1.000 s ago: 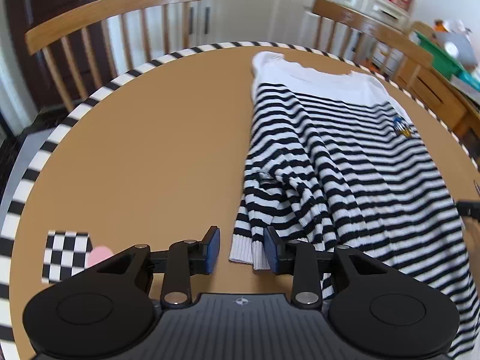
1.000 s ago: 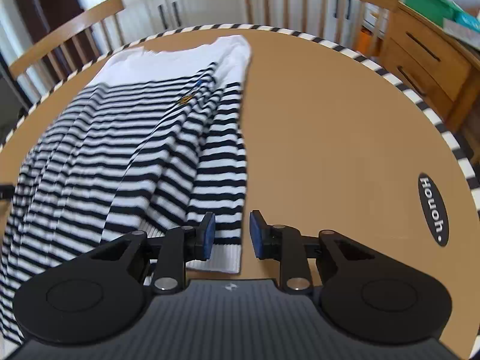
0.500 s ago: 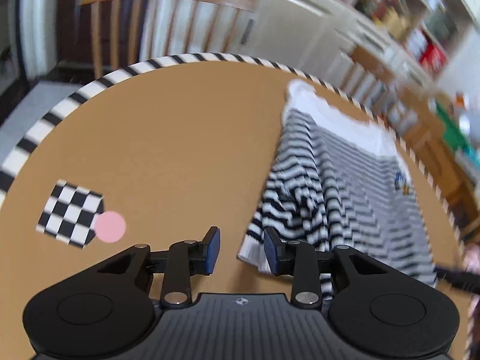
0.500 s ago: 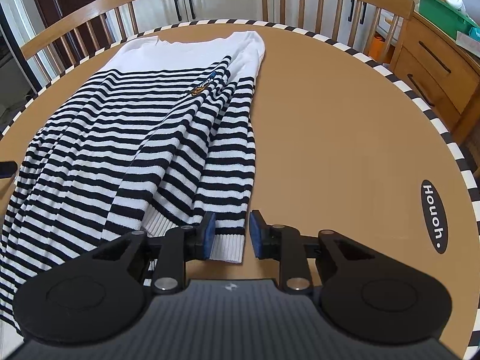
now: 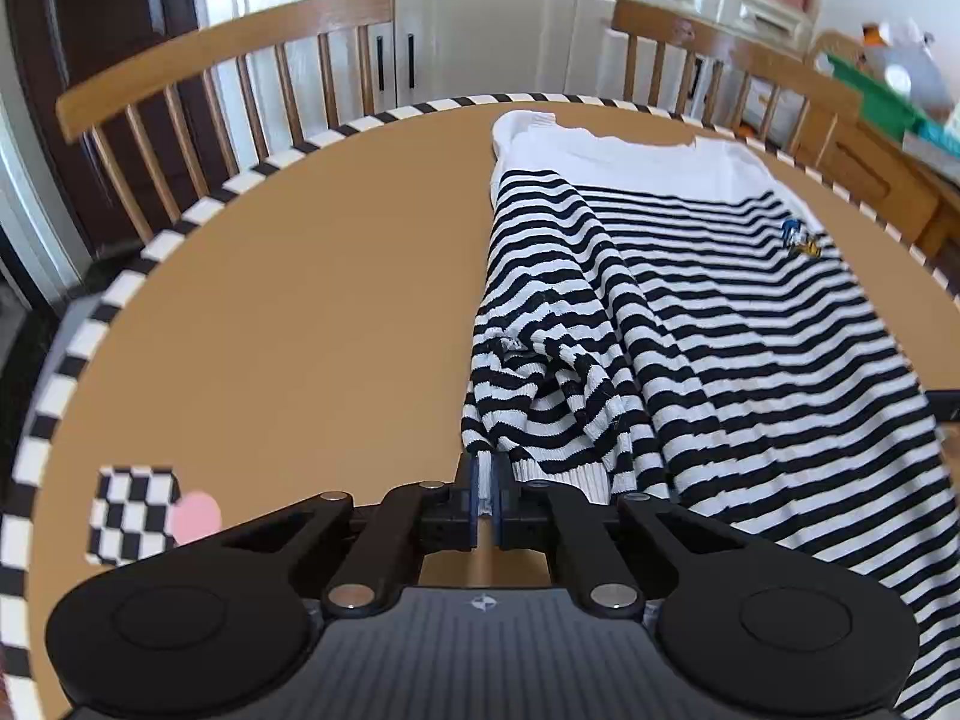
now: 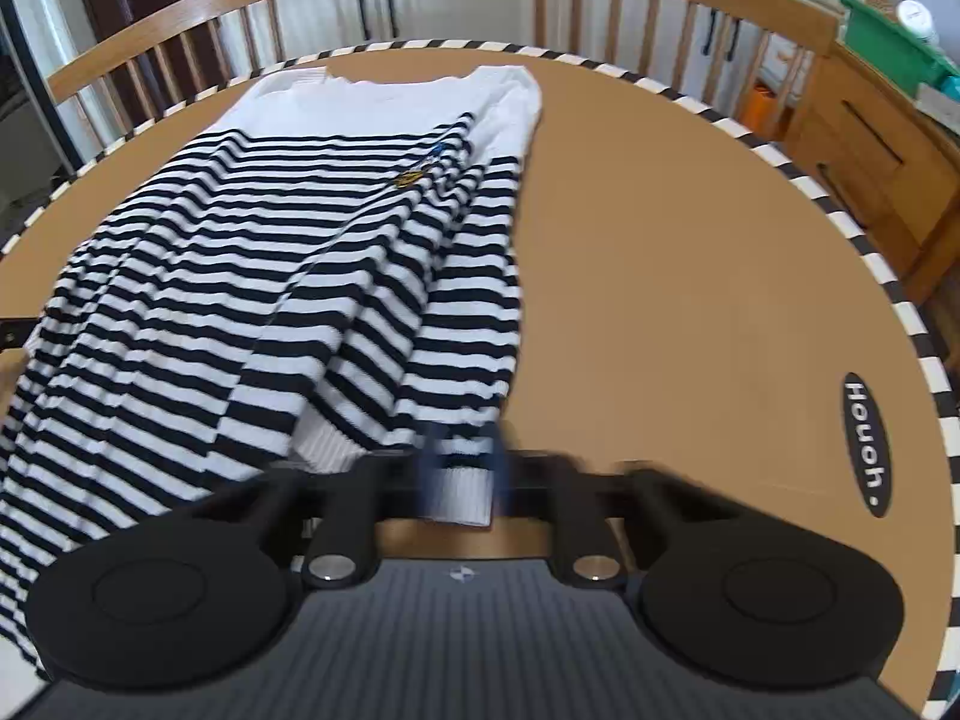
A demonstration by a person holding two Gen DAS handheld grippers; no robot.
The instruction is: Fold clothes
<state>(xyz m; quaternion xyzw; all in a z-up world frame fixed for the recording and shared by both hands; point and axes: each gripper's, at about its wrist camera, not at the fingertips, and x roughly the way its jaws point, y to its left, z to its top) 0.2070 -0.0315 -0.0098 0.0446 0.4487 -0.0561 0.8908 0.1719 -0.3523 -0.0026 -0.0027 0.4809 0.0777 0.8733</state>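
The sweater [image 5: 690, 312] lies on the bench [image 5: 288, 312], collar toward the far chairs [image 5: 222, 66]. In the left view it occupies the right half; a checkered marker [image 5: 132, 513] lies at the near left edge.

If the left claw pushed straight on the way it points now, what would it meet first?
Most likely the striped sweater: the left claw is shut on its white cuff, and the bunched sleeve lies directly ahead on the table. Depth is hard to judge through the fisheye.
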